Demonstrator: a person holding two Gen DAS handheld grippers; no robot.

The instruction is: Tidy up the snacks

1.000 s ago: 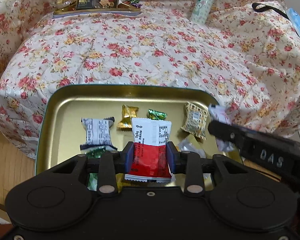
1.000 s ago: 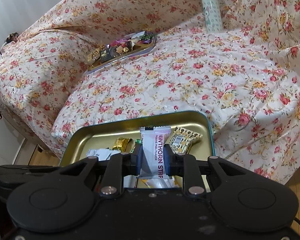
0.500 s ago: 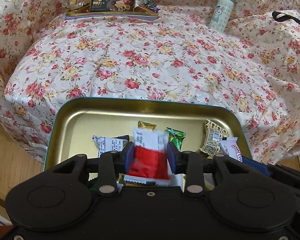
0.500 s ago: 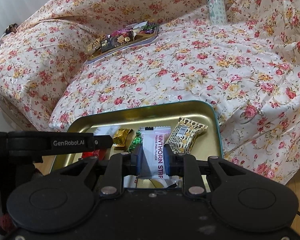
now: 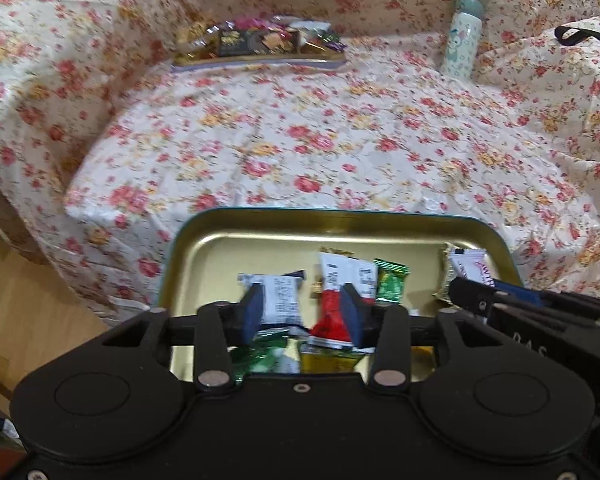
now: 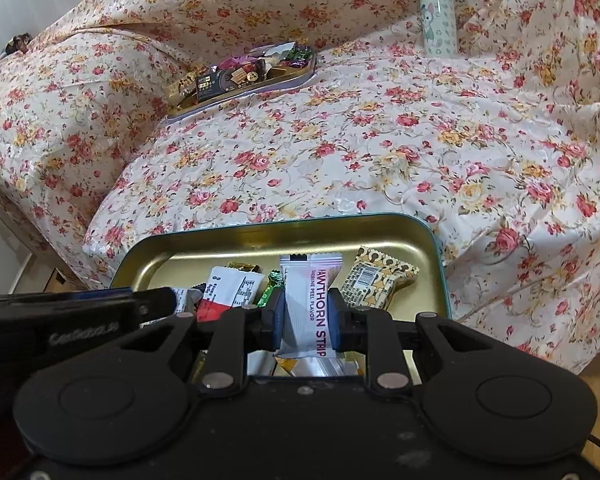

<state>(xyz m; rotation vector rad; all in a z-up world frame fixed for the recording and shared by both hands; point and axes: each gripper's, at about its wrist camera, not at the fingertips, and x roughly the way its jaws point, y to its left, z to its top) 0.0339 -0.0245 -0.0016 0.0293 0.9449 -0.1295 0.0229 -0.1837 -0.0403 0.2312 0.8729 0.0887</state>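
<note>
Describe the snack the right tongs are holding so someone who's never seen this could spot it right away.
Find the gold metal tray with a teal rim at the flowered sofa's front edge. Over its middle, the right tongs pinch an upright white wrapper. Only it bears vertical pink lettering reading HAWTHORN STRIP.

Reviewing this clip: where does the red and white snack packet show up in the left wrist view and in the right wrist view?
Left wrist: the red and white packet sits low at centre, against the right pad of the left gripper, whose jaws have just been opening.
Right wrist: it lies low and left of centre, left of the hawthorn strip in the right gripper.
Shared landmark: the gold tray it lies in.
</note>
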